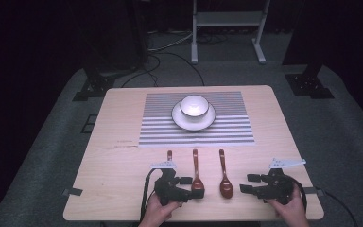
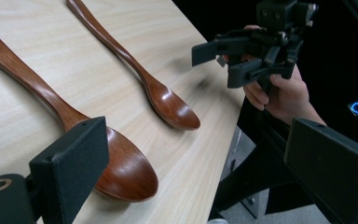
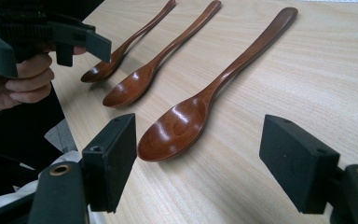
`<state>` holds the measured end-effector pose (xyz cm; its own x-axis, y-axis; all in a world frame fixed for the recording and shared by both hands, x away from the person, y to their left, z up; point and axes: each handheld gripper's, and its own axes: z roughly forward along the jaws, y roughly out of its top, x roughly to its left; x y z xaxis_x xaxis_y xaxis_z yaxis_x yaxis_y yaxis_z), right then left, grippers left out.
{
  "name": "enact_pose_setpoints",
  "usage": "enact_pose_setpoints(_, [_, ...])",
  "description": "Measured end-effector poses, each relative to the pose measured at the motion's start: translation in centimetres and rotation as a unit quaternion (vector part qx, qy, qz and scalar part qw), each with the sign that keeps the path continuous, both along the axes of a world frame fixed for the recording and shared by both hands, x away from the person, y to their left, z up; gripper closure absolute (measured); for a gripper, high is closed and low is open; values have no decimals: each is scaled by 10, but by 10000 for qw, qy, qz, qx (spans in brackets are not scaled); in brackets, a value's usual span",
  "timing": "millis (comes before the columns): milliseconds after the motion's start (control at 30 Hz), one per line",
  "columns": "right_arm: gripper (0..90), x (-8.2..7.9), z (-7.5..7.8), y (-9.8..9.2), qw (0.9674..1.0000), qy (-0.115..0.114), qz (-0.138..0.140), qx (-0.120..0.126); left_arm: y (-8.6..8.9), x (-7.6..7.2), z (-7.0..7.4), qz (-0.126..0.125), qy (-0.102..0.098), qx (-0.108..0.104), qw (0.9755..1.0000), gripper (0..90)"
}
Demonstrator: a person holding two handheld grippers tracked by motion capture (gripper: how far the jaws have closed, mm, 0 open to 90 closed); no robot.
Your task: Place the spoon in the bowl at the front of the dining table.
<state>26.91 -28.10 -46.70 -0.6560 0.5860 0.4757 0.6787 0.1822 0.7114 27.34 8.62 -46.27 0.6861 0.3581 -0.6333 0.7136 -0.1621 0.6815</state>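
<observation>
Three brown wooden spoons lie side by side near the table's front edge, bowls toward me: the left spoon (image 1: 169,156), the middle spoon (image 1: 196,171) and the right spoon (image 1: 225,177). My left gripper (image 1: 192,187) is open, jaws pointing right, at the bowl of the middle spoon (image 2: 121,172), with the right spoon (image 2: 168,102) beyond it. My right gripper (image 1: 248,183) is open too, jaws pointing left, just right of the right spoon (image 3: 182,121). Nothing is held. The left gripper partly covers the left spoon. Each gripper view shows the other gripper: the right gripper (image 2: 233,60) and the left gripper (image 3: 81,44).
A white bowl (image 1: 194,105) sits on a white plate (image 1: 179,120) on a grey striped placemat (image 1: 156,132) at the table's far middle. The table's front edge (image 1: 217,218) runs just below my hands. Cables and a white stand (image 1: 227,19) are on the floor behind.
</observation>
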Motion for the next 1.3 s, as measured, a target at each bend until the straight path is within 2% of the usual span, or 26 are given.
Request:
enact_pose_setpoints(167, [261,1,-1,-2,10000,33,-8,70,-4,0,-3,-98,139,18,9999,54])
enact_pose_setpoints(467, [261,1,-1,-2,9999,43,-38,117,-12,-2,-7,-319,251,91,9991,54])
enact_pose_setpoints(967, [261,1,-2,-2,9999,62,-36,116,-21,-6,-11,-515,300,241,9979,54])
enact_pose_setpoints(1067, [261,1,-1,-2,9999,61,-37,117,-22,-7,-12,-536,305,310,9976,54])
enact_pose_setpoints(1233, [261,2,-2,-1,9999,55,-27,101,-26,-6,-17,-577,461,547,9958,55])
enact_pose_setpoints(1300, [261,2,-1,-1,9999,57,-26,94,-27,-6,-17,-591,467,566,9956,55])
